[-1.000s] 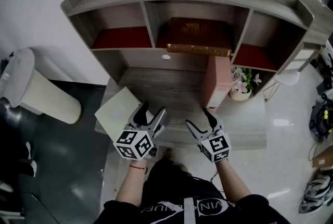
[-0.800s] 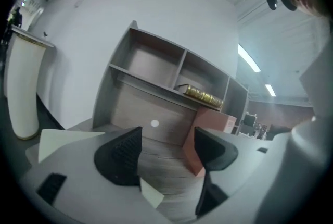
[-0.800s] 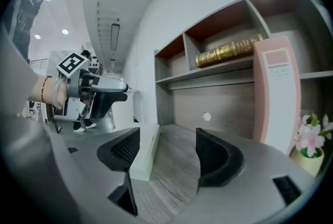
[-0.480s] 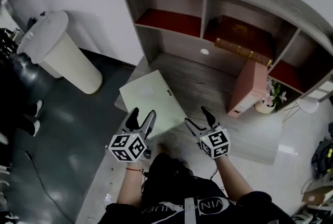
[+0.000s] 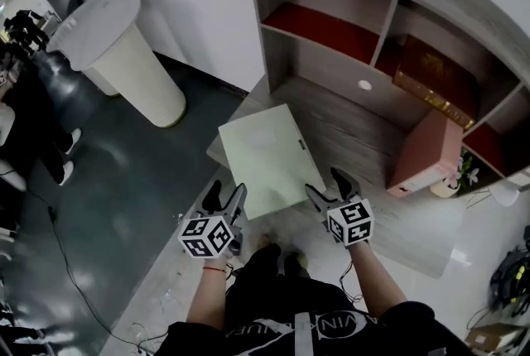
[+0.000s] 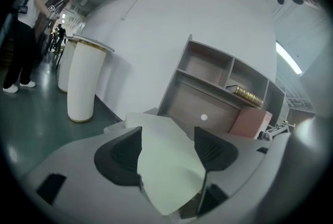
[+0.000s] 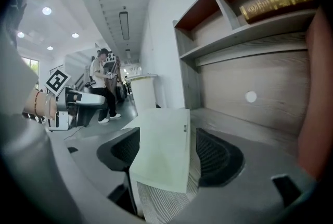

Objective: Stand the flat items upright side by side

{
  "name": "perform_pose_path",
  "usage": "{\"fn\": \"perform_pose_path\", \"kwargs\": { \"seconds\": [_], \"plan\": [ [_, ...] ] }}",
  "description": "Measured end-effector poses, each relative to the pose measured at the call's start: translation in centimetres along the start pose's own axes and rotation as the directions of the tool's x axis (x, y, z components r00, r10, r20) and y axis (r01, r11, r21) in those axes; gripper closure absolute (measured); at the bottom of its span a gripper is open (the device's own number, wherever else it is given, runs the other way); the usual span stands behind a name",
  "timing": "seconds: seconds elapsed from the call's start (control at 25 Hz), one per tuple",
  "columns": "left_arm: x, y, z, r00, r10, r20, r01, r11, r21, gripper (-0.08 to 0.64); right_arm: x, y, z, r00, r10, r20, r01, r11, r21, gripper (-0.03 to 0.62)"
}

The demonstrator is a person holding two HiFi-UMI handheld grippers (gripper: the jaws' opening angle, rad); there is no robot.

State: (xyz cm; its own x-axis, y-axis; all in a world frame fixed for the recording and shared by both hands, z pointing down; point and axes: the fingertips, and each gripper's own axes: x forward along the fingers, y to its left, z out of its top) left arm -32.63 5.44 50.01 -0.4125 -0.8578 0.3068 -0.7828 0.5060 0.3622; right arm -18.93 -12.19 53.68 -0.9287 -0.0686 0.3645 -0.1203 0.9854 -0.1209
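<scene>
On the desk [image 5: 352, 135] the pale green flat item [image 5: 265, 160] lies face-down-flat at the near left, while the pink book [image 5: 431, 156] stands upright to the right. The left gripper [image 5: 225, 193] and right gripper [image 5: 325, 185] flank its near corners, jaws wide and empty. Poised, I'd say, to tip it up.

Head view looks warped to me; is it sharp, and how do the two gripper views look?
Head view: sharp, but fisheye bends the shelf unit into an arc. Left gripper view: dark round vignette, pale green flat item soft up close. Right gripper view: same vignette, pink box blurred at the edge.
</scene>
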Motion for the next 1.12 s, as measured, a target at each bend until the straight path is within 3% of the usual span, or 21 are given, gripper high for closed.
{"fn": "perform_pose_path", "kwargs": {
  "seconds": [0.32, 0.6, 0.88, 1.12],
  "plan": [
    [1.0, 4.4, -4.1, 0.997, -0.001, -0.078, -0.014, 0.980, -0.197, 0.247, 3.5, -0.9, -2.3, 0.991, 0.034, -0.129, -0.024, 0.997, 0.075, 0.241],
    [3.4, 6.3, -8.0, 0.986, -0.074, -0.147, 0.015, 0.931, -0.364, 0.247, 6.2, -1.7, -3.5, 0.975, 0.053, -0.218, -0.028, 0.993, 0.116, 0.234],
    [5.9, 6.5, -10.0, 0.969, -0.197, -0.151, 0.088, 0.842, -0.532, 0.244, 8.5, -2.3, -4.3, 0.953, 0.114, -0.280, -0.055, 0.976, 0.211, 0.225],
    [6.7, 6.1, -11.1, 0.948, -0.277, -0.159, 0.122, 0.774, -0.622, 0.230, 9.5, -2.2, -4.9, 0.937, 0.140, -0.321, -0.064, 0.970, 0.234, 0.224]
  ]
}}
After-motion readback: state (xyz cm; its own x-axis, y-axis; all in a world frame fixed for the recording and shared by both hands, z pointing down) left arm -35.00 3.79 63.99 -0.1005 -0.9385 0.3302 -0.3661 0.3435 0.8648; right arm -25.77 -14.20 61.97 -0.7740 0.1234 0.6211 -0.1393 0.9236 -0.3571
